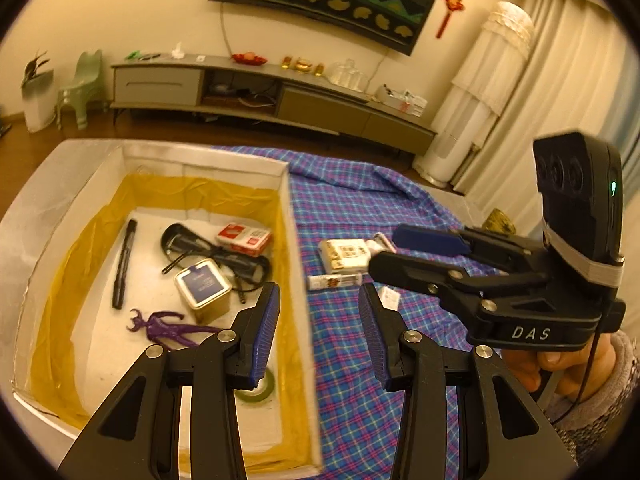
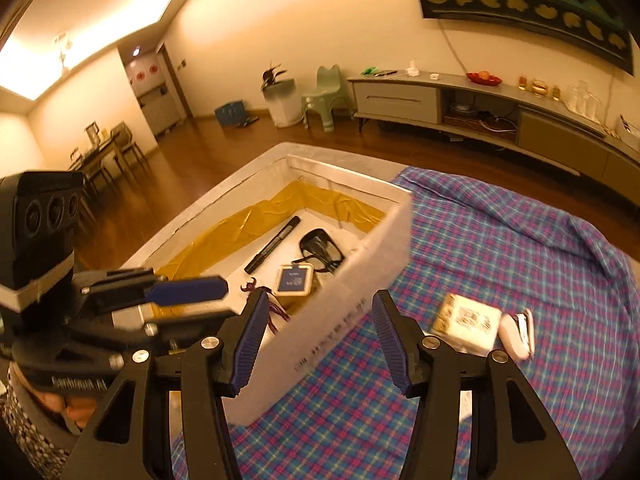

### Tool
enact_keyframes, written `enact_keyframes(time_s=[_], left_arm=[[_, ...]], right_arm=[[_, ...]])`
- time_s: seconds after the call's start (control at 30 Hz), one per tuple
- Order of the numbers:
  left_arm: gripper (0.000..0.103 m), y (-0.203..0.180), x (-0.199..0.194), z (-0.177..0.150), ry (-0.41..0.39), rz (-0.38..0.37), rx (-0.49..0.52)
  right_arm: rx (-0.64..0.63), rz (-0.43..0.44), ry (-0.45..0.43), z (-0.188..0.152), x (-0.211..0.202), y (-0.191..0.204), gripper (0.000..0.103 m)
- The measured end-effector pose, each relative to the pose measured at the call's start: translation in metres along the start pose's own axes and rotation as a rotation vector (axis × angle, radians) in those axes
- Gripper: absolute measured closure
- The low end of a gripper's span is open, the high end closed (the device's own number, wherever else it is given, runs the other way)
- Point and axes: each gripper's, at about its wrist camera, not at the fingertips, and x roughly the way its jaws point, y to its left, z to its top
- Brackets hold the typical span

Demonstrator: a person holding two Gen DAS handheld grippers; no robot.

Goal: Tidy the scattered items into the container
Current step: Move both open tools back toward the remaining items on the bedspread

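Left wrist view: left gripper [image 1: 318, 332] spread, empty, straddling the near wall of the white container [image 1: 298, 280]. Inside already — marker [image 1: 124, 264], glasses [image 1: 188, 244], small tin [image 1: 204, 290], purple figure [image 1: 166, 326], tape roll [image 1: 260, 390]. Outside on the plaid cloth [image 1: 400, 208]: squat white carton [image 1: 344, 256], slim box [image 1: 334, 280], pale oblong item [image 1: 380, 244]. Right gripper [image 1: 400, 250] over them, gap between fingers visible, nothing pinched.

Right wrist view: right gripper [image 2: 320, 344] parted wide, empty; carton [image 2: 466, 322] just right of it, touching the pale item [image 2: 516, 334]. Carton likely light, stiff cardboard, crushable — best pinched across flat opposite faces, gently.
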Motion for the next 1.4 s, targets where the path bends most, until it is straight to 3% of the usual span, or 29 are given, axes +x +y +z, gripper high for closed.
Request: enact_keyframes(time_s=[0.37, 0.7, 0.8, 0.93, 1.17, 1.4], left_arm=[[0.058, -0.057, 0.034, -0.002, 0.040, -0.015, 0.126], [0.053, -0.086, 0.095, -0.012, 0.132, 0.035, 0.186], [0.052, -0.092, 0.118, -0.012, 0.160, 0.064, 0.192], [0.052, -0.092, 0.150, -0.012, 0.181, 0.113, 0.190], [0.051, -0.078, 0.194, -0.019, 0.207, 0.200, 0.177], [0.047, -0.072, 0.210, -0.023, 0.168, 0.240, 0.189]], right_arm=[[0.146, -0.057, 0.002, -0.056, -0.028, -0.071, 0.048], [0.193, -0.078, 0.073, -0.102, -0.008, -0.115, 0.048], [0.166, -0.086, 0.101, -0.106, 0.005, -0.117, 0.047], [0.135, -0.111, 0.130, -0.110, 0.021, -0.120, 0.033], [0.067, -0.164, 0.180, -0.109, 0.053, -0.124, 0.033], [-0.006, -0.183, 0.196, -0.106, 0.076, -0.124, 0.034]])
